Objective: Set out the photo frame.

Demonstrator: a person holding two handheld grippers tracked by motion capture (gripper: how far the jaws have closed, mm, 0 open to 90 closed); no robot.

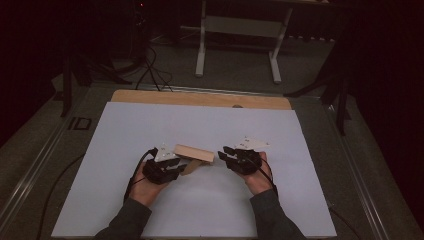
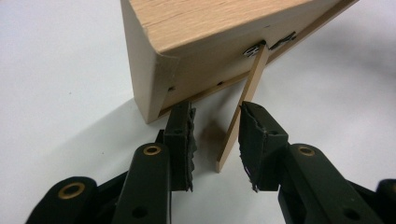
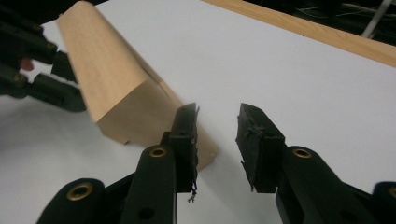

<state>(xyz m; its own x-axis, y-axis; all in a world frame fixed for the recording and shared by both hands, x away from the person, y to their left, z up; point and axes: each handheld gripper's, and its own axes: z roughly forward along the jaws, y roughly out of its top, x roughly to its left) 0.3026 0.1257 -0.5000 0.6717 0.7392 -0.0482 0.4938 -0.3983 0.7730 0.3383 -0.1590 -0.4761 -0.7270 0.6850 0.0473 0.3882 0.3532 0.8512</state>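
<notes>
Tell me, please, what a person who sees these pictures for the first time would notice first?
First, the wooden frame, which stands on the white sheet in the middle of the table, between the two grippers. In the left gripper view, its thin fold-out stand reaches down between the open jaws of the left gripper, close to one of them. The right gripper is open too, with a corner of the frame just behind one of its jaws.
</notes>
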